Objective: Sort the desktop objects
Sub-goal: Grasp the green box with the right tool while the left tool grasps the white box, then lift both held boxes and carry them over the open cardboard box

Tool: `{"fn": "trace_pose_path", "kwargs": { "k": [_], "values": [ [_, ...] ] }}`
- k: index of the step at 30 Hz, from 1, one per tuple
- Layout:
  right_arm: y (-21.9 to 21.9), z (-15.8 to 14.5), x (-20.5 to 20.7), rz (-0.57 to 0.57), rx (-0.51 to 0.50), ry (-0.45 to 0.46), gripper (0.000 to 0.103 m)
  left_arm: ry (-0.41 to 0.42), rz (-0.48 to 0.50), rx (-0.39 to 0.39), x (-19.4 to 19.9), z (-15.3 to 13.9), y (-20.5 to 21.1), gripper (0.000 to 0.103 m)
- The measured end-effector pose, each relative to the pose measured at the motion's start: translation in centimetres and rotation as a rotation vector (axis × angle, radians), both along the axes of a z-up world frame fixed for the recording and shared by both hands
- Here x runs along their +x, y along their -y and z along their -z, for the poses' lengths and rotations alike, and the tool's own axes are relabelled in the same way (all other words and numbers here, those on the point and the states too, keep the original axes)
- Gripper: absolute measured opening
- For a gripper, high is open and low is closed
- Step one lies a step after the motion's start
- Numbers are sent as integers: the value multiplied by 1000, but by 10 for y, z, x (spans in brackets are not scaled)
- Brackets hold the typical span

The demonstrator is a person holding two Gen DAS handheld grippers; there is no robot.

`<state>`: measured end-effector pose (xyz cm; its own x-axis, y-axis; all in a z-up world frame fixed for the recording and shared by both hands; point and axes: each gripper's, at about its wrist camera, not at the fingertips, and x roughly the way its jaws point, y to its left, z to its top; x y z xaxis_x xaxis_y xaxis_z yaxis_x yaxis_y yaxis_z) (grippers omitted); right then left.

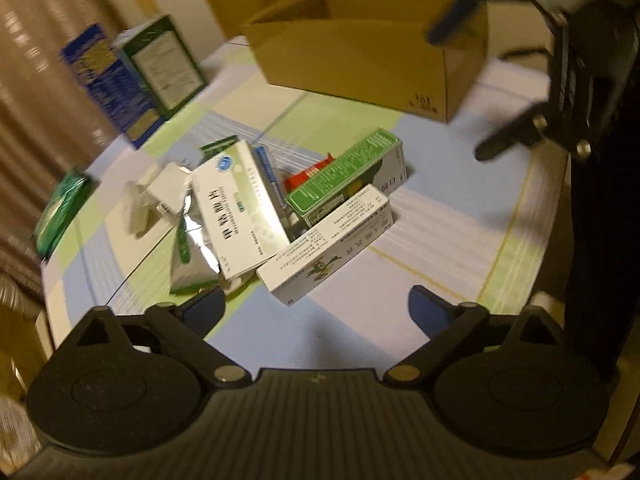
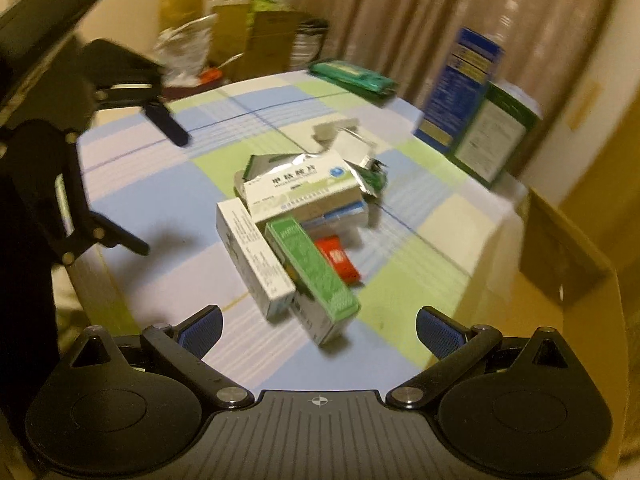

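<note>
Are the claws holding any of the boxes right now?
No. The left claw and the right claw are both open and empty, apart from the pile of medicine boxes.

The table (image 2: 136,208), under a checked blue, green and white cloth, carries a heap of medicine boxes (image 1: 280,208) mid-surface, an open cardboard box (image 1: 360,52) at one edge, two upright cartons (image 2: 480,108) and a flat green packet (image 2: 352,76) along another.

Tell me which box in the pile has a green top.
The long green-topped box beside the red packet; the other boxes there are mostly white.
</note>
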<state>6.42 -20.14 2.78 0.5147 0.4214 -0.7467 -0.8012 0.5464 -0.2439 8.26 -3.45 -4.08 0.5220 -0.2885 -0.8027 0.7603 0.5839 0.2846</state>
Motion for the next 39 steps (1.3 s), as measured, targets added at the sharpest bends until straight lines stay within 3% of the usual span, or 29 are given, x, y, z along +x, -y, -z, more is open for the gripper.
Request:
{"fn": "trace_pose_path", "kwargs": {
  "k": [3,5,10,16,20,22,28,31,39],
  "values": [
    [-15,7,14,-86,-61,6,100,-10,77,33,18,11,5,82],
    [-23,15,26,-129,-99,-14,87,-5,137,51,27,19,8,81],
    [-39,38,55,-190,-190,-68,72,-26,252,56,49,37,18,79],
    [-45,59,73,-239,-250,-128,56,-79,315,83,66,57,25,67],
    [-45,69,80,-234,-271,-153,36,-107,306,69,71,60,24,59],
    [-44,70,82,-222,-265,-168,35,-132,281,67,71,59,23,47],
    [-39,62,73,-135,-232,-245,28,-238,197,52,61,53,25,33],
    [-33,56,64,-53,-217,-290,27,-285,175,32,46,49,29,33],
    [-12,54,46,19,-205,-295,29,-266,121,7,23,50,38,33]
  ]
}}
